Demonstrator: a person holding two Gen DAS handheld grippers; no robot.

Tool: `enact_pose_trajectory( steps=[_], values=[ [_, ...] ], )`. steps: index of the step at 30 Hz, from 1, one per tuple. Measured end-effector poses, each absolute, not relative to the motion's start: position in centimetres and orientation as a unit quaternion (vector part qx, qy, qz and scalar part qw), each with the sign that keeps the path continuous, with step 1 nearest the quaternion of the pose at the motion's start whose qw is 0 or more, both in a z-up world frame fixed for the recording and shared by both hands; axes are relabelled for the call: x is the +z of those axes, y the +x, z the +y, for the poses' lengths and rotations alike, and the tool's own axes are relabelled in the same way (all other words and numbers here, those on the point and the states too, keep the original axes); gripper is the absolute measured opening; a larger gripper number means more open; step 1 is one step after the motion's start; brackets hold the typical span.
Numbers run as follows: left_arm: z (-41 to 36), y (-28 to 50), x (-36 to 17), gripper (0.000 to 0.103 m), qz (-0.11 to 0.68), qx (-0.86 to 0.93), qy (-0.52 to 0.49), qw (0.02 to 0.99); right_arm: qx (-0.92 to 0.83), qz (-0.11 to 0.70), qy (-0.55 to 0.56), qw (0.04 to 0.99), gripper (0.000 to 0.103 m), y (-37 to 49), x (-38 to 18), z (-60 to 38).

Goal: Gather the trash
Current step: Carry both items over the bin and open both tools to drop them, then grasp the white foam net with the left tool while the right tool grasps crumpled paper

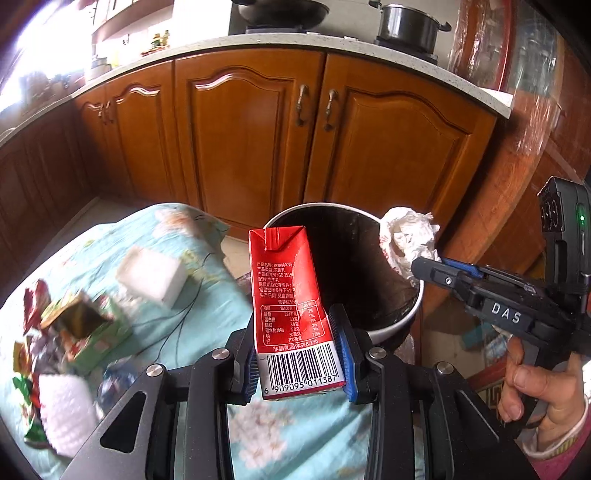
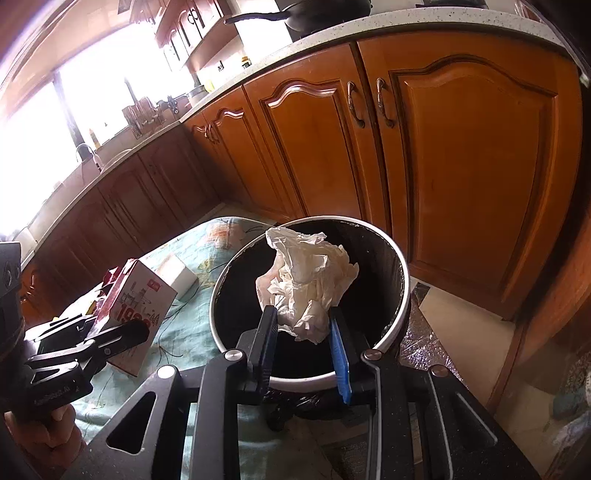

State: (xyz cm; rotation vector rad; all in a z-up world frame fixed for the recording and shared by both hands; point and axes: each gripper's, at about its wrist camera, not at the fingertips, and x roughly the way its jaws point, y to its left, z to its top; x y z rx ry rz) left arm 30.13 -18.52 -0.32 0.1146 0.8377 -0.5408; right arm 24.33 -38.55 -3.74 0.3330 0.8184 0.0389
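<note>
**Two grips, one bin**

My left gripper (image 1: 299, 350) is clenched on one red milk carton (image 1: 291, 306), its blue pads pressing both sides near the barcode end, the folded top pointing up and away from me. My right gripper (image 2: 303, 332) is clenched on one crumpled white tissue wad (image 2: 306, 280), which bulges up from between its two fingers.

One round trash bin (image 2: 404, 291), white-rimmed and lined in black, stands just beyond both grips. The tissue wad hangs above the bin's open mouth; the carton is at the bin's near-left edge, over the edge of the table.

On the floral blue tablecloth (image 1: 207, 280) to the left lie one white foam block (image 1: 151, 277), one opened green carton (image 1: 88, 332) and a blurred heap of wrappers (image 1: 29, 369) that I cannot count. A thin dark cord (image 1: 177, 325) trails across the cloth.

Far behind stand wooden cabinets (image 1: 388, 147) under a pale countertop (image 1: 258, 38), which carries one black pot (image 1: 406, 26) and one dark pan (image 1: 284, 13).
</note>
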Motion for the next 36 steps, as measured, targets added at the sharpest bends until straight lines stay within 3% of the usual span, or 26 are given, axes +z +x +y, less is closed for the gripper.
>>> enact_pose_trajectory(
  steps=[19,22,24,28,31,36],
  values=[
    [-25.6,39.5,-4.2,0.034,0.451,-0.284,0.084,0.842,0.014,0.443,0.152,0.883,0.029,27.8,-6.4,-40.9],
    [-26.0,38.9,-4.4,0.034,0.455,-0.284,0.084,0.840,0.014,0.451,0.149,0.880,0.035,28.3,-6.5,-40.8],
    [-26.0,38.6,-4.4,0.036,0.456,-0.282,0.087,0.840,0.013,0.454,0.151,0.878,0.047,28.4,-6.6,-40.9],
    [-25.0,37.8,-3.8,0.053,0.445,-0.279,0.075,0.848,0.013,0.449,0.161,0.879,0.061,28.0,-6.5,-41.2],
    [-23.5,36.9,-3.3,0.053,0.433,-0.273,0.055,0.857,0.008,0.435,0.165,0.885,0.068,27.2,-6.0,-41.3],
    [-19.3,34.6,-3.4,0.067,0.427,-0.254,-0.014,0.868,0.003,0.406,0.185,0.895,0.088,25.3,-5.0,-40.7]
  ],
)
